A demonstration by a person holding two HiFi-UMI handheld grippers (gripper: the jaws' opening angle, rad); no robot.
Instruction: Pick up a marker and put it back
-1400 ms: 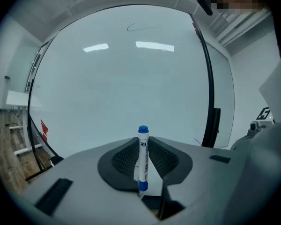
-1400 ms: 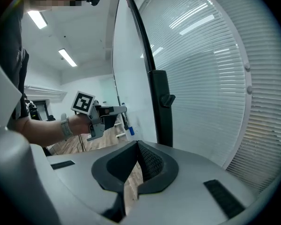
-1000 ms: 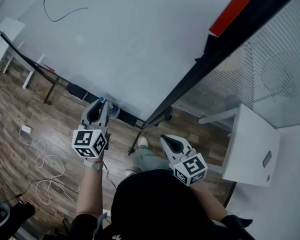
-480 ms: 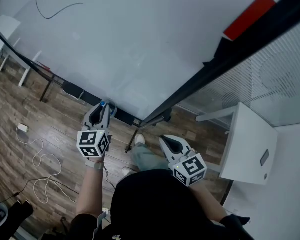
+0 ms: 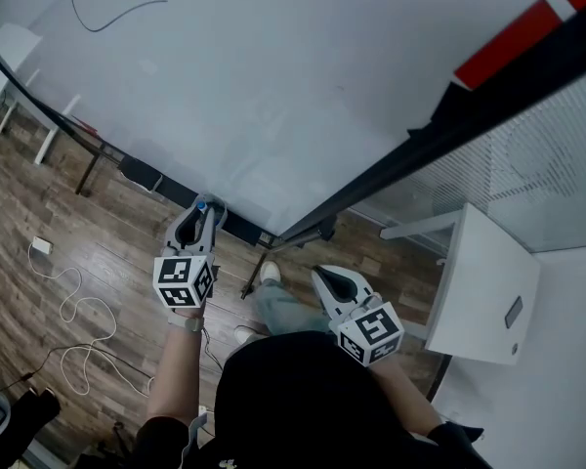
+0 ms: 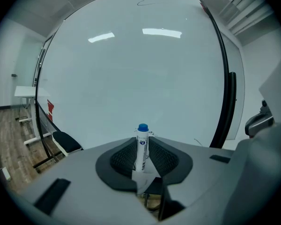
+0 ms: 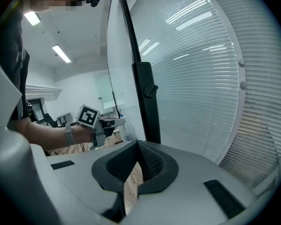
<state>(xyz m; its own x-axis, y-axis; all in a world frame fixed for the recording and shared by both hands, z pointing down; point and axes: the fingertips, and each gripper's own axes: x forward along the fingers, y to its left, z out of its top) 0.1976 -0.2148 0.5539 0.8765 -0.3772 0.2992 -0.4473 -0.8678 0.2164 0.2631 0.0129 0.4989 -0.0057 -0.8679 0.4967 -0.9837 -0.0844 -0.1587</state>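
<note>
Okay, my left tool (image 6: 141, 142) clamps a blue-capped marker (image 6: 142, 150) upright between its pads, cap pointing at 12 o'clock toward the whiteboard (image 6: 131, 78). My right tool (image 7: 138, 146) is closed and empty, at 4 o'clock of the left one, beside the window blinds (image 7: 201, 78).

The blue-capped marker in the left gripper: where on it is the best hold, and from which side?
Probably the white barrel below the cap, jaws closing across it from either side, as the left gripper holds it. The marker stands upright between the pads, its blue cap clear above them; the slim round body suits a sideways pinch.
</note>
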